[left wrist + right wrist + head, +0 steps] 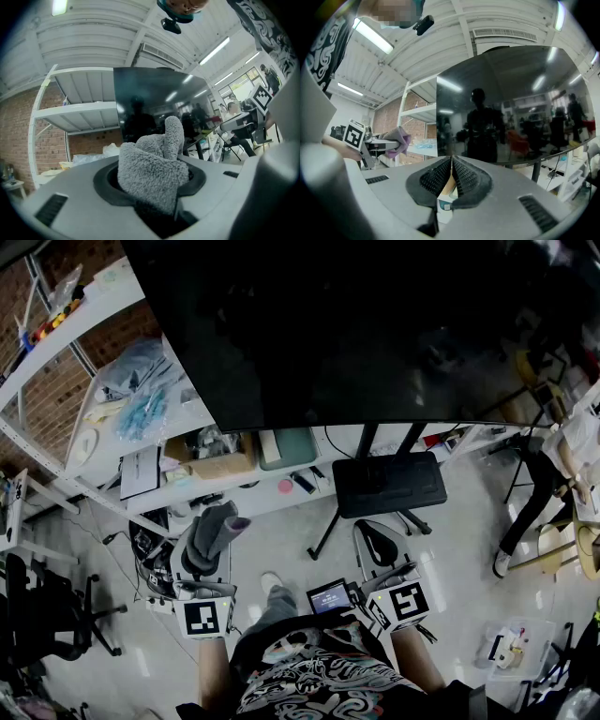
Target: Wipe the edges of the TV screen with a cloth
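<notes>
The big dark TV screen (375,324) fills the top of the head view, standing on a black stand. My left gripper (208,554) is low at the left, shut on a folded grey cloth (214,532) that sticks up out of its jaws. In the left gripper view the cloth (154,168) bulges between the jaws, with the TV (154,98) some way ahead. My right gripper (387,570) is held low at the right, shut with nothing in it. In the right gripper view its ribbed pads (464,177) meet, and the TV (511,108) is ahead.
White shelves (141,409) with bags and boxes stand left of the TV. The stand's black tray (389,484) and legs are under the screen. An office chair (47,606) is at far left, a seated person (539,484) at right, and a plastic box (511,645) on the floor.
</notes>
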